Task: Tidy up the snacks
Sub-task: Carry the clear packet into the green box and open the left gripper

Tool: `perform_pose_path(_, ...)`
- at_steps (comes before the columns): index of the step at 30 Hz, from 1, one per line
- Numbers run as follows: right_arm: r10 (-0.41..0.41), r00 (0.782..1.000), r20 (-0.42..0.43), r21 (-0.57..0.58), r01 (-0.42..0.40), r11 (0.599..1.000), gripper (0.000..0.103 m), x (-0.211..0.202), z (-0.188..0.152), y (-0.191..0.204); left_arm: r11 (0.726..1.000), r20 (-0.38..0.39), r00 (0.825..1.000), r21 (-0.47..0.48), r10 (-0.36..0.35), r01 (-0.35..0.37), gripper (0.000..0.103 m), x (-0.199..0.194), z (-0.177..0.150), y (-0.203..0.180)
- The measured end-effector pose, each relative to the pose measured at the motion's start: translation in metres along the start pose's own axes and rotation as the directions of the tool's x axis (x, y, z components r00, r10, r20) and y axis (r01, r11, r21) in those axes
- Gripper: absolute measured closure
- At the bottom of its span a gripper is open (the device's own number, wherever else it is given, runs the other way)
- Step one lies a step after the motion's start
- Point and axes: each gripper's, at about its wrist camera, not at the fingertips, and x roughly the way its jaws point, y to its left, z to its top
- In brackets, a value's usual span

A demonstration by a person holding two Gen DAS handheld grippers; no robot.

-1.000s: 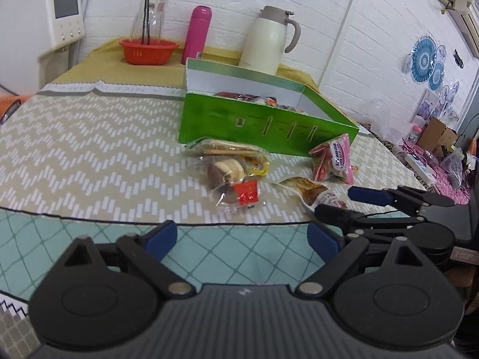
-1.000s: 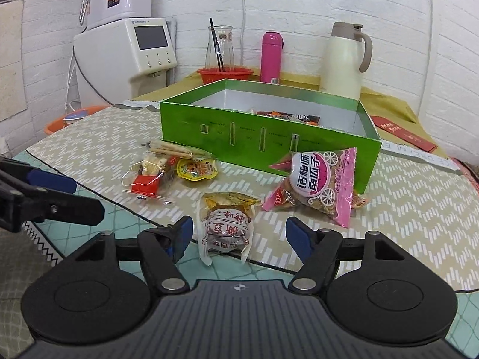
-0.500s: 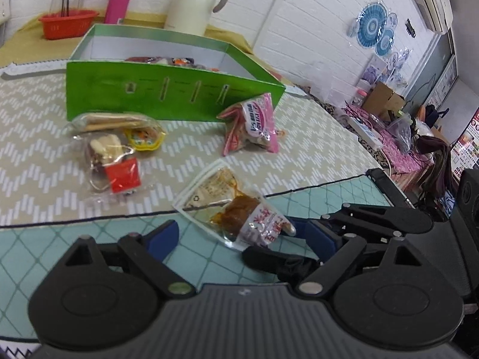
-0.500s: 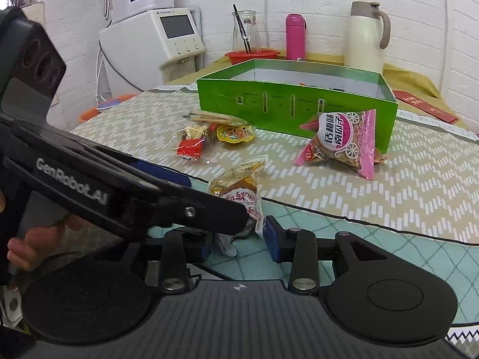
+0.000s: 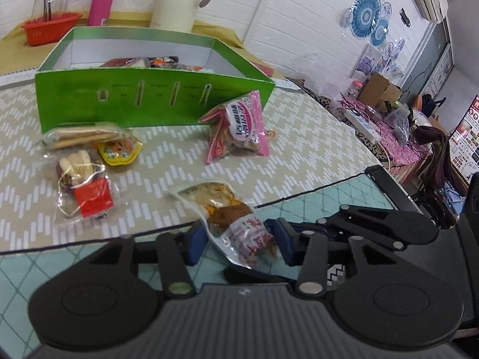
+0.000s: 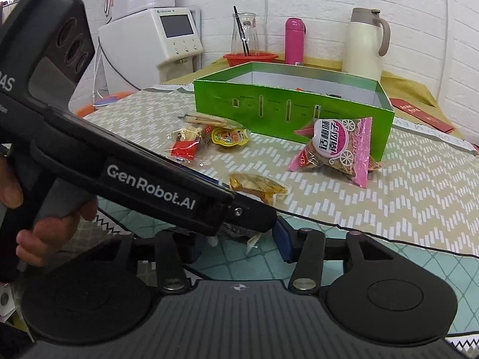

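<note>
Partway done, by the look of it. The green box (image 5: 155,101) stood open at the back of the worktop (image 5: 299,155) w/ several packets already inside, showing over its front wall. Left outside: the pink seed bag (image 5: 239,128) leaning against the box's front-right corner, a cluster to the left of it (biscuit-stick pack (image 5: 80,137), yellow jelly cup (image 5: 119,152), clear pack w/ red label (image 5: 83,191)) and the sauce-snack pouch (image 5: 227,215) nearest the edge. So approx five items still to go in.

Both tools were on that pouch. Left gripper (image 5: 236,243): fingers closing around the pouch's near end, blue pads either side of it; contact looked close but couldn't tell if they pressed yet. Right gripper (image 6: 242,240): fingers opening, set fairly wide, w/ the pouch's lower end between them, not visibly squeezed; the left tool's body crossed over the front of it in the right wrist view & hid most of that spot.

Judgement: the pouch was going over to the left tool, then into the box; rest to follow.
</note>
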Motion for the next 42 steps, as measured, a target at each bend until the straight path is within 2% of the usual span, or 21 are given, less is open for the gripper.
perform_pose_path(3,-0.008,1.0,-0.001,0.008,0.008,1.0,0.032,0.0,0.0,0.0,1.0,0.015,1.0,0.013,0.012,-0.012,0.064,-0.003,-0.001,-0.004)
perform_pose_path(8,-0.002,0.999,0.052,-0.007,0.003,1.0,0.033,-0.01,0.01,0.001,0.999,0.09,0.996,0.046,0.021,-0.025,0.065,-0.021,0.008,-0.01)
perform_pose_path(14,-0.003,0.984,0.181,-0.04,0.01,0.999,0.033,-0.01,0.049,0.001,0.997,0.197,0.98,0.065,0.034,-0.048,0.07,-0.044,0.045,-0.004)
perform_pose_path(19,0.011,0.968,0.252,-0.021,-0.006,1.0,0.033,0.014,0.082,-0.006,0.993,0.258,0.964,0.078,0.065,-0.088,0.071,-0.044,0.078,0.014)
perform_pose_path(22,0.017,0.965,0.263,0.001,-0.018,1.0,0.032,0.034,0.097,-0.009,0.991,0.257,0.963,0.085,0.079,-0.104,0.073,-0.036,0.096,0.029)
perform_pose_path(26,0.021,0.969,0.247,0.032,-0.029,0.999,0.032,0.061,0.112,-0.014,0.996,0.221,0.973,0.042,0.062,-0.074,0.073,-0.022,0.119,0.062)
perform_pose_path(34,0.042,0.979,0.2,0.056,-0.055,0.997,0.031,0.102,0.127,-0.015,0.997,0.184,0.979,-0.02,0.083,-0.081,0.073,-0.005,0.135,0.102)
perform_pose_path(36,0.048,0.981,0.188,0.057,-0.06,0.997,0.029,0.109,0.128,-0.015,0.996,0.167,0.982,-0.029,0.087,-0.083,0.072,-0.001,0.136,0.109)
perform_pose_path(37,0.056,0.981,0.184,0.054,-0.066,0.996,0.026,0.112,0.128,-0.015,0.996,0.16,0.983,-0.022,0.094,-0.092,0.07,0.0,0.136,0.11)
perform_pose_path(38,0.071,0.981,0.182,0.047,-0.08,0.996,0.021,0.114,0.129,-0.015,0.994,0.16,0.981,-0.019,0.108,-0.106,0.056,0.001,0.136,0.111)
perform_pose_path(39,0.076,0.981,0.18,0.041,-0.085,0.996,0.012,0.116,0.129,-0.015,0.992,0.163,0.978,-0.017,0.127,-0.126,0.041,0.001,0.135,0.112)
perform_pose_path(40,0.073,0.979,0.191,0.027,-0.079,0.996,0.002,0.116,0.128,-0.014,0.989,0.187,0.971,-0.028,0.151,-0.148,0.031,-0.001,0.134,0.113)
perform_pose_path(42,0.031,0.974,0.224,-0.001,-0.032,0.999,0.0,0.112,0.125,-0.012,0.987,0.222,0.962,-0.058,0.159,-0.15,0.03,-0.006,0.131,0.116)
